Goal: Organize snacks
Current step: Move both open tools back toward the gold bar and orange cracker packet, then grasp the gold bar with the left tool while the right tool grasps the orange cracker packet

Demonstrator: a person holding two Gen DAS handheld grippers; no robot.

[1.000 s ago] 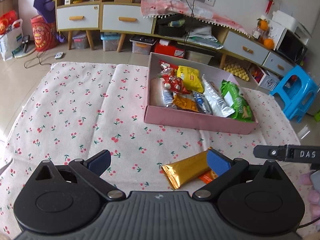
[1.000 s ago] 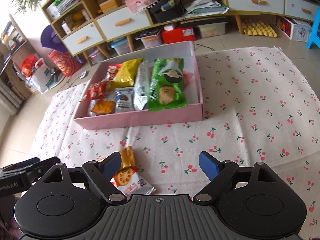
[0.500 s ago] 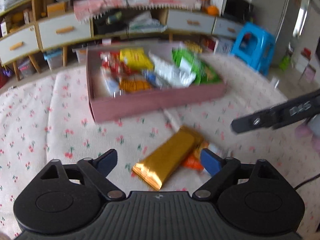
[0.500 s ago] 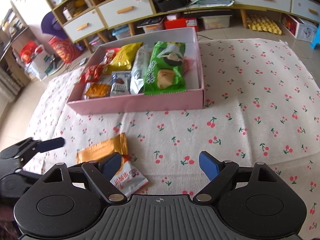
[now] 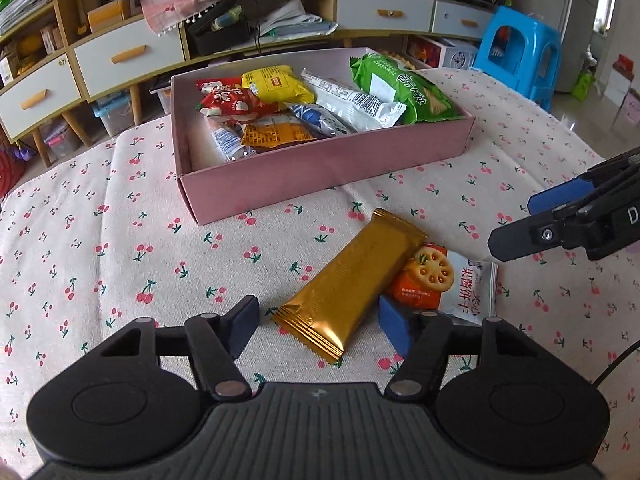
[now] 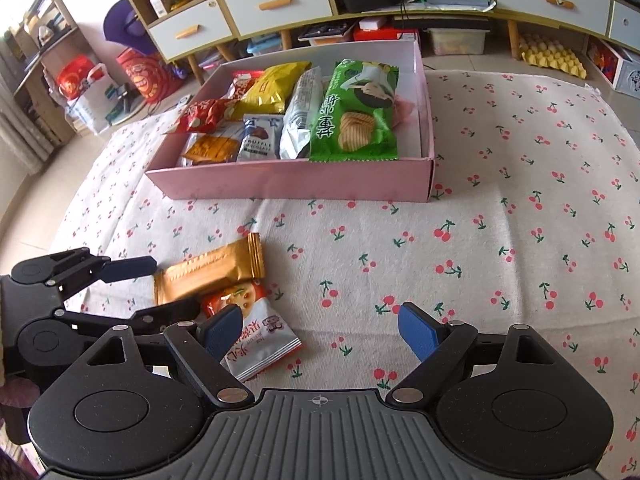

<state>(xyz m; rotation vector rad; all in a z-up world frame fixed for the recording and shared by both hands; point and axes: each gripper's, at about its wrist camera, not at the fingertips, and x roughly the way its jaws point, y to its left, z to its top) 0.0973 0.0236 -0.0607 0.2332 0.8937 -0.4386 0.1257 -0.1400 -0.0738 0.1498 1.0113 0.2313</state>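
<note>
A gold bar wrapper (image 5: 352, 280) lies on the cherry-print cloth, overlapping an orange-and-white cracker packet (image 5: 440, 284). My left gripper (image 5: 320, 326) is open with its fingers on either side of the gold bar's near end, not closed on it. In the right wrist view the gold bar (image 6: 210, 272) and the cracker packet (image 6: 256, 328) lie at lower left, with the left gripper (image 6: 156, 288) around the bar. My right gripper (image 6: 320, 330) is open and empty beside the packet. The pink box (image 5: 320, 168) behind holds several snack packs.
The pink box (image 6: 292, 180) has bare floor along its right side by the green biscuit bag (image 6: 354, 120). Low cabinets with drawers (image 5: 128, 52) and a blue stool (image 5: 520, 48) stand beyond the cloth. The right gripper shows at the left view's right edge (image 5: 560, 220).
My left gripper has swung right and come down over the gold bar, which now lies between its fingers. The right gripper has shifted slightly; both stay open.
</note>
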